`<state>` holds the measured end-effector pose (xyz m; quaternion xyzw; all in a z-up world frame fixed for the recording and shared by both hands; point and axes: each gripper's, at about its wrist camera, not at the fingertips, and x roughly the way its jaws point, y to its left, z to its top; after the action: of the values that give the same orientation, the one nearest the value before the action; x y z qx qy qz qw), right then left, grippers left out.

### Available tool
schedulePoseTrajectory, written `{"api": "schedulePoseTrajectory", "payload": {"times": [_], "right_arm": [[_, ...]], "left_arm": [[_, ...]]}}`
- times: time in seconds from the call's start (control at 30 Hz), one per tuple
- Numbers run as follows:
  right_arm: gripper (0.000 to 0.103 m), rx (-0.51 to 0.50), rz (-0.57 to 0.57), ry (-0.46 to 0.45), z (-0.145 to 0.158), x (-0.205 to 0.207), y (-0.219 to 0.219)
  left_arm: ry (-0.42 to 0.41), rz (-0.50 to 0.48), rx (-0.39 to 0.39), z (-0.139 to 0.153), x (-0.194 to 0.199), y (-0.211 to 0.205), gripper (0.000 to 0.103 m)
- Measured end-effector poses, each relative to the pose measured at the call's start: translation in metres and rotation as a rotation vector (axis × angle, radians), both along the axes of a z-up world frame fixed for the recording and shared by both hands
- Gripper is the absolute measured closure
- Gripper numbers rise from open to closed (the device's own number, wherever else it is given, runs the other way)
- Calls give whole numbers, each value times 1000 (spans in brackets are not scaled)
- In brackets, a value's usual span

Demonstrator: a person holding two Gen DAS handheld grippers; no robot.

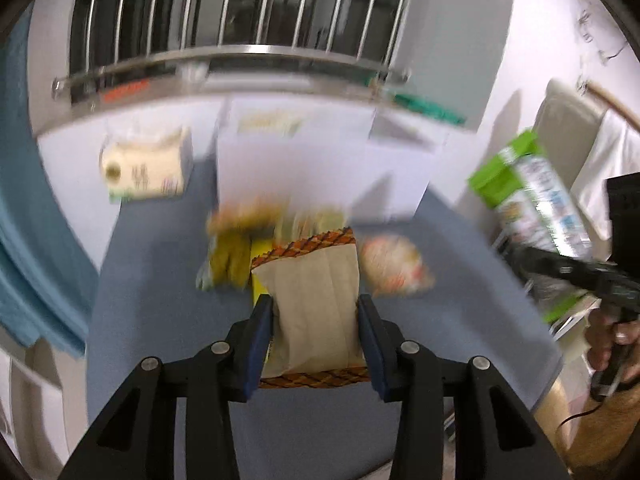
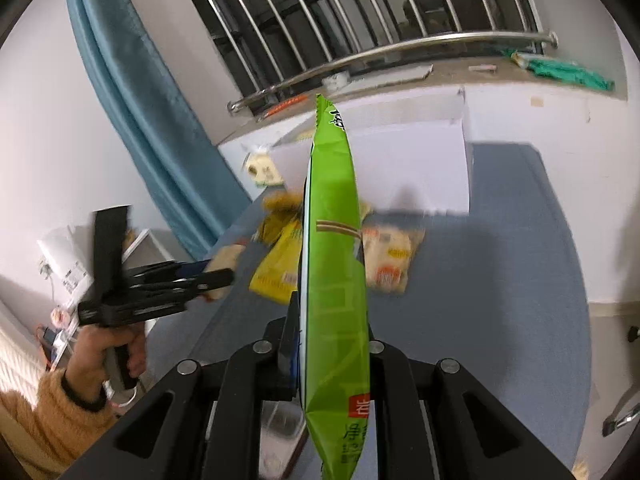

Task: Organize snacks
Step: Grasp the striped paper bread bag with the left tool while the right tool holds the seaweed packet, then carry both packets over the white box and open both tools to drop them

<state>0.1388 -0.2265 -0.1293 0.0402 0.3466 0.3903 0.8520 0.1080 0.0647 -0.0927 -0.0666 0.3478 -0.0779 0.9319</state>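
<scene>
The desk (image 1: 160,280), covered in a blue-grey cloth, stood under a barred window (image 1: 240,8), and everything below is placed against it. A white box (image 1: 304,160) sat at the desk's far edge, under the window sill. Above the desk's right side, the right tool (image 2: 334,344) was clamped tight on a long green snack bag (image 2: 334,280), which stood on edge between its pads and reached up toward the window. Over the middle of the desk, the left tool (image 1: 316,340) pressed its blue pads against both sides of a beige packet (image 1: 316,300) with a patterned orange border. Just beyond that packet, loose snacks lay in a blurred heap on the desk: a yellow packet (image 2: 276,272), a pale packet (image 2: 390,258) with orange print, and an olive-yellow one (image 1: 228,260).
</scene>
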Motion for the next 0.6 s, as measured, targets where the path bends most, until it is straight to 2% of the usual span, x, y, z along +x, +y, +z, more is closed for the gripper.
{"api": "schedulePoseTrajectory", "payload": {"times": [0.13,0.2,0.3,0.4,0.47,0.57,0.6], "right_arm": [[89,40,-20,-29,33,34,14],[89,30,-41,-63,48,48,22],[89,11,-69,-102,70,74,37],[89,-28,-108,-105,86,108,51],[89,-65,-140,-122,92,127,59],[89,-88,-185,-99,95,163,69],[89,-92,-191,-82,95,173,72]], "left_arm": [[-87,-4,-3,39,30,2,57],[-117,-20,-27,57,52,3,57],[-148,-24,-14,80,84,3,57],[-144,-16,-36,97,124,3,57],[-147,-15,-20,104,151,-2,57],[-115,-11,2,104,187,-11,56],[-102,-6,1,102,195,-13,52]]}}
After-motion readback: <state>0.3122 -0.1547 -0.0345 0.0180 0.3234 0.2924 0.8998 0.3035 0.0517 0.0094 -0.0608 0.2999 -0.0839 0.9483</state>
